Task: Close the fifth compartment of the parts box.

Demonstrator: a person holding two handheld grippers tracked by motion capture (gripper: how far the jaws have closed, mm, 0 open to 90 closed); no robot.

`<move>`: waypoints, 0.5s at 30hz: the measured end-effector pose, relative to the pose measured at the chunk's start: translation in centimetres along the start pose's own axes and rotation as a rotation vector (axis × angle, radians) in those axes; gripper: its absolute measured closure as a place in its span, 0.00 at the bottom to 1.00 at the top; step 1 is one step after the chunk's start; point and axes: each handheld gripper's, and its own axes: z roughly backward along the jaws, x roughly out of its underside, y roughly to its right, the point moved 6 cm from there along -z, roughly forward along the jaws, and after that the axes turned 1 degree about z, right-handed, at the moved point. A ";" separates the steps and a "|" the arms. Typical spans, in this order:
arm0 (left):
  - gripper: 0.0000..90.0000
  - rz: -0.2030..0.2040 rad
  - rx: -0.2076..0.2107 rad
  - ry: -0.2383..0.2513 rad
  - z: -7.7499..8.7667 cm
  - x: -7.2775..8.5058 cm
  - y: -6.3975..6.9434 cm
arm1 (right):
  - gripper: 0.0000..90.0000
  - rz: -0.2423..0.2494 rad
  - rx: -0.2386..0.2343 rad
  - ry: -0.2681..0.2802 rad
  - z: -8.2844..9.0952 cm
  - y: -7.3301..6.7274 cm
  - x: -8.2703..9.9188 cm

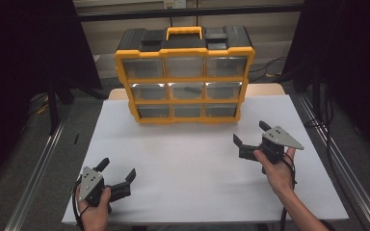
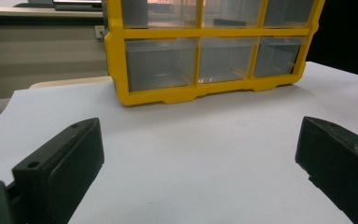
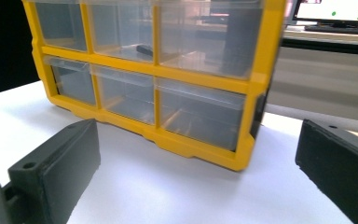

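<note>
Both hands sit at the near edge of the table (image 1: 197,159) in the high view, each holding a gripper. Left gripper (image 1: 118,174) is at the near left corner, just above the white surface, jaws spread wide with nothing between them; its grey plate faces up and the cable runs back past the wrist. Left hand (image 1: 95,207) wraps the body from behind. Right gripper (image 1: 249,134) is farther forward on the right side, also above the table, jaws wide apart and empty, pointed toward the organizer (image 1: 185,77). Right hand (image 1: 277,171) grips it from below, forearm coming in from the bottom right. Organizer stands upright at the far middle of the table: yellow frame, black top with a yellow handle, three rows of three clear drawers, all pushed in as far as I can tell. Middle drawer of the middle row holds a small dark part (image 1: 191,89); can't tell what it is. Left gripper view: both black jaws at the frame edges, bare table between them, organizer (image 2: 205,88) ahead and well apart from the jaws, bottom row of drawers facing the camera, dark part (image 2: 229,22) visible in the row above. Right gripper view: jaws likewise spread, organizer (image 3: 242,158) closer, seen at an angle with its right corner nearest, dark part (image 3: 144,48) again in the middle drawer. Neither gripper touches the organizer.
</note>
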 end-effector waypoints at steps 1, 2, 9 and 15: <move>0.01 0.002 0.000 0.001 0.0 0.0 0.0 | 0.00 -0.002 0.002 -0.001 0.2 0.2 0.1; 0.01 0.001 0.001 0.002 0.0 0.0 0.0 | 0.00 -0.002 0.011 -0.003 0.4 0.4 0.3; 0.01 0.004 -0.001 0.003 0.0 0.0 0.0 | 0.00 -0.020 0.044 0.008 2.0 1.3 0.9; 0.01 0.008 0.000 0.005 0.0 0.0 0.0 | 0.00 -0.021 0.075 0.021 3.4 1.9 1.5</move>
